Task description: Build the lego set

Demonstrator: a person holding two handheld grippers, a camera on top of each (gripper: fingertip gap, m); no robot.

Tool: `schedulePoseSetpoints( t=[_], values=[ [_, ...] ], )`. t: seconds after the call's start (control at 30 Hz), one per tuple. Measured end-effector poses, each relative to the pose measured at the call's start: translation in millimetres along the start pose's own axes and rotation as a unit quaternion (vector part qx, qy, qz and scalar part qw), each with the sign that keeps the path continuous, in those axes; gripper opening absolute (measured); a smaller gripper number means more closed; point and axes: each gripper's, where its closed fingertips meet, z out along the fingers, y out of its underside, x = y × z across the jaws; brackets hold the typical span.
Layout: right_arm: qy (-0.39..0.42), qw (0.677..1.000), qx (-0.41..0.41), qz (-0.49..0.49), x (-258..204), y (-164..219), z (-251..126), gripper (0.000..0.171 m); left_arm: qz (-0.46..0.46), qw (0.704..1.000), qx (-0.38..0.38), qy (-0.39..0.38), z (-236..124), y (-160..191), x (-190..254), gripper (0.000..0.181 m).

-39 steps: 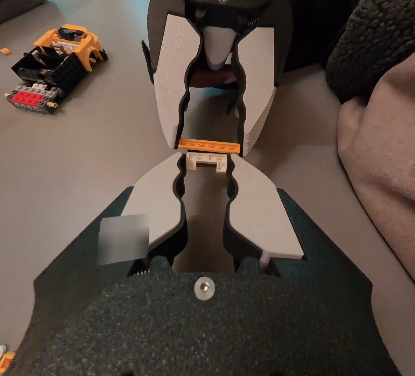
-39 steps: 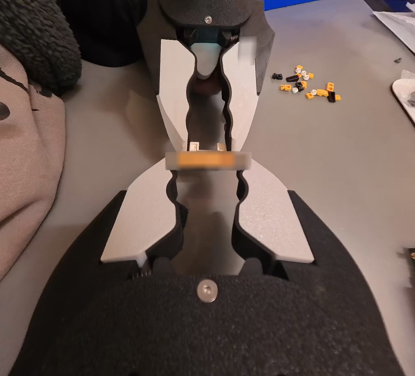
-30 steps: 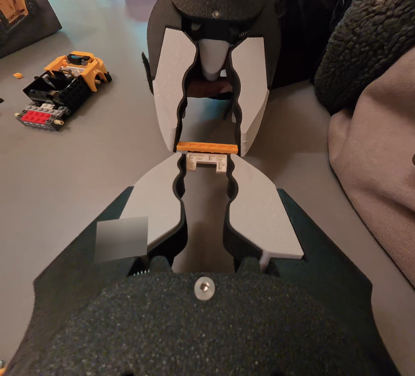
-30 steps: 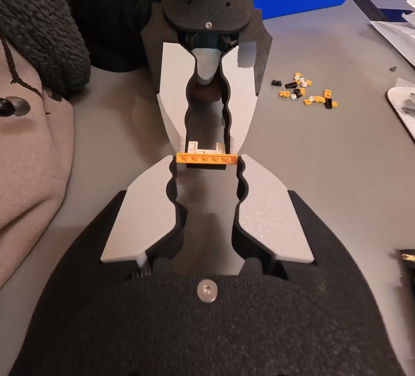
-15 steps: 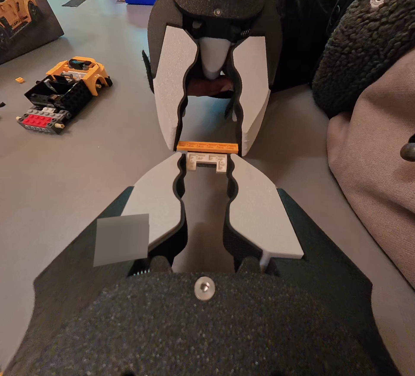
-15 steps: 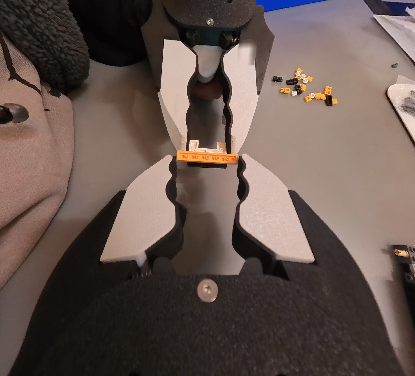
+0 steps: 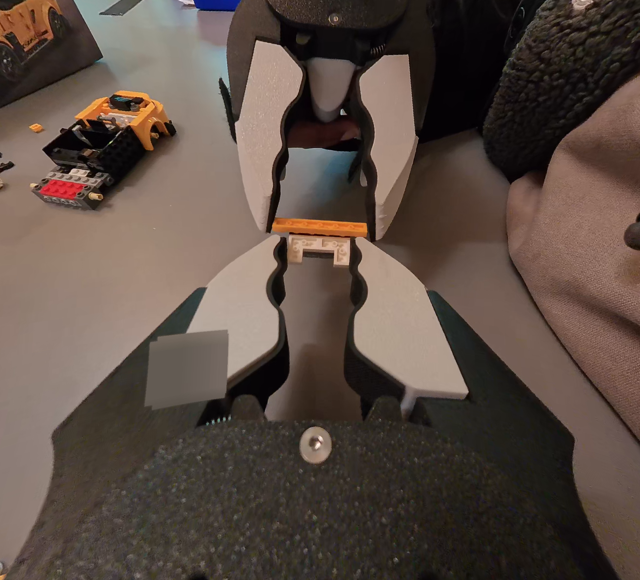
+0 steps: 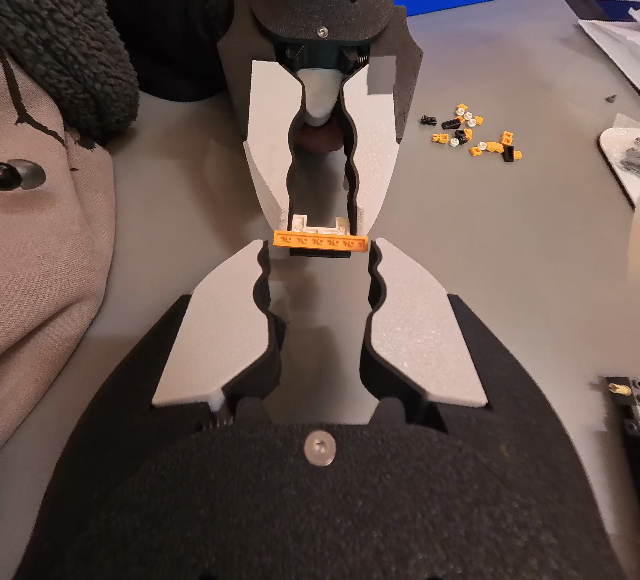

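Gripping white piece (image 7: 319, 249) in left tongs (image 7: 318, 253) | right tongs (image 8: 320, 246) clamp orange plate (image 8: 320, 242), pressed on white, above table (image 7: 138, 269) | risk: skewed push pops the parts loose | car (image 7: 104, 151) well apart

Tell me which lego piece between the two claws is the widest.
The orange plate: a long studded strip spanning the whole gap between the claw tips, overhanging both the white bracket piece and the black piece attached to it.
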Motion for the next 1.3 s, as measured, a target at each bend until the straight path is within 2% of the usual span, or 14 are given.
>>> schedulePoseSetpoints(
  t=[0.1,0.2,0.33,0.53,0.67,0.87,1.07,1.3],
  values=[
    [-0.003,1.0,0.01,0.023,4,-2,-4,0.057,0.005,1.0,-0.002,-0.004,0,0,-1,0.034],
    [-0.016,0.989,0.036,0.143,17,-4,-12,0.056,0.008,1.0,-0.001,-0.016,-3,0,-5,0.034],
    [-0.097,0.915,0.132,0.368,31,-17,-18,0.044,0.016,0.999,0.007,-0.042,-10,-4,-15,0.034],
    [-0.121,0.852,0.148,0.487,32,-14,-2,0.038,0.033,0.996,0.011,-0.079,-15,-8,-25,0.034],
    [-0.117,0.834,0.163,0.514,35,-15,2,0.032,0.05,0.994,0.009,-0.099,-15,-10,-29,0.034],
    [-0.117,0.832,0.151,0.52,33,-12,8,0.03,0.068,0.991,-0.009,-0.111,-10,-5,-31,0.034],
    [-0.123,0.831,0.149,0.521,31,-11,10,0.015,0.075,0.99,-0.01,-0.116,-10,-4,-32,0.034],
    [-0.126,0.83,0.167,0.517,32,-16,6,0.013,0.11,0.985,0.001,-0.137,-13,-10,-33,0.034]
  ],
)
